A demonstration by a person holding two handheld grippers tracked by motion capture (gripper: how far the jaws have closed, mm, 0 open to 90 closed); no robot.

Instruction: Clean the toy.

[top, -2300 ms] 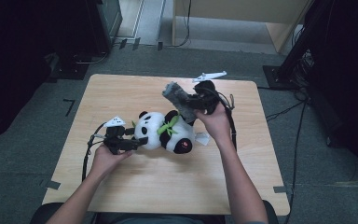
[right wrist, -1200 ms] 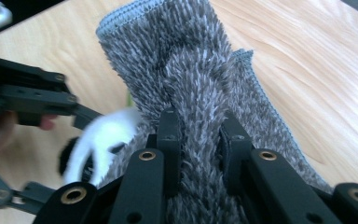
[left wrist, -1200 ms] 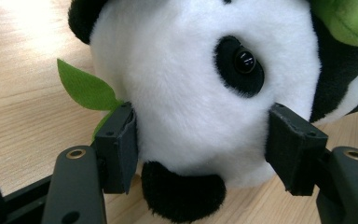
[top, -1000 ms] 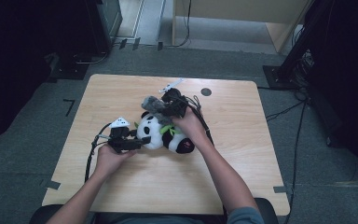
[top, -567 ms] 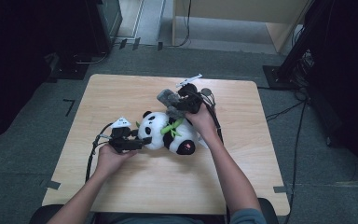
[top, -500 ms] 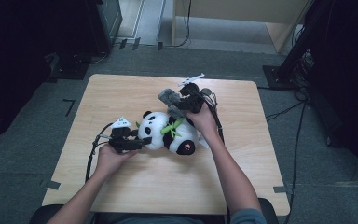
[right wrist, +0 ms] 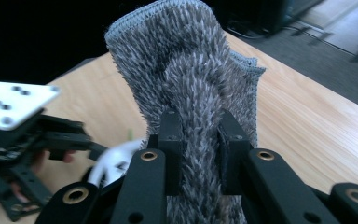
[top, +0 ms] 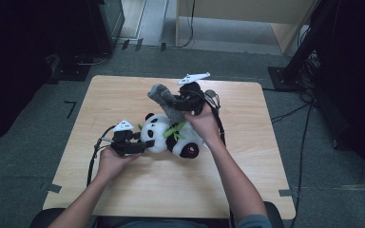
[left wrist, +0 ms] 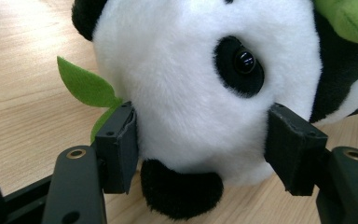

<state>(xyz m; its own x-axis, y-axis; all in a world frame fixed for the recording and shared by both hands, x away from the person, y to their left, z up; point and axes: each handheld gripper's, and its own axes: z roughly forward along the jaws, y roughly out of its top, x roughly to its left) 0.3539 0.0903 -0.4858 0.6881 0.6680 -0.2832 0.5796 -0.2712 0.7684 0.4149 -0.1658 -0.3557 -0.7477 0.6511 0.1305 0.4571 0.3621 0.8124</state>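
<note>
The left gripper (left wrist: 200, 144) clamps the panda (top: 171, 137) mid-counter; the right gripper (right wrist: 199, 149) pinches the grey cloth (top: 167, 100) just above it. Wipe gently (probably the panda's back), keeping the head steady.

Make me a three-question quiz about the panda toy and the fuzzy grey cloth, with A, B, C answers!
1. Where is the panda toy?
A. lying on the table
B. on the floor
C. in a box

2. What colour is the leaf beside the panda's head?
A. red
B. green
C. blue

3. What is the right gripper doing?
A. hanging open
B. squeezing the panda
C. pinching the grey cloth

Answers: 1 A, the high view shows it on the wooden top. 2 B, the left gripper view shows green felt. 3 C, the right gripper view shows both jaws pressed on the cloth.
</note>
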